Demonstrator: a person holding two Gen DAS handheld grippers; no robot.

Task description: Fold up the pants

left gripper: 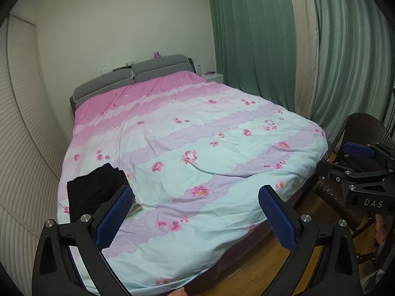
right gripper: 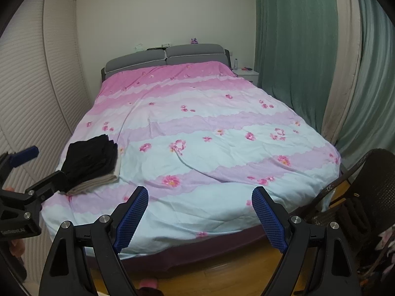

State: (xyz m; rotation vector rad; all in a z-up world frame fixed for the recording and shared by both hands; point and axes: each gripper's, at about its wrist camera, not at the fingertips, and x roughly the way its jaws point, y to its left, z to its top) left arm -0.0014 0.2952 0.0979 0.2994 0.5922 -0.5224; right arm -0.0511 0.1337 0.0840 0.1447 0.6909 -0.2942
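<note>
Evidently done folding, I hold my left gripper (left gripper: 196, 218) and right gripper (right gripper: 200, 218) wide apart and empty over the bed (right gripper: 222, 212), the folded black pants (right gripper: 92, 156) stacked at nine o'clock.

Quilt cover on the bed (right gripper: 197, 148): pink at the head end, then scalloped bands of white, lilac and pale aqua, scattered pink flowers. Padded headboard (right gripper: 165, 55): grey with pale piping. Folded black pants (right gripper: 91, 157) on top of a beige folded garment (right gripper: 98, 181). Pleated curtains (right gripper: 296, 37): green, with a cream strip between. Slatted wardrobe doors (right gripper: 32, 86): off-white. Woven chair (right gripper: 375, 185): dark brown. Wood floor (right gripper: 222, 271): honey-yellow. Claw pads (right gripper: 130, 219): blue mesh texture on black frames.
</note>
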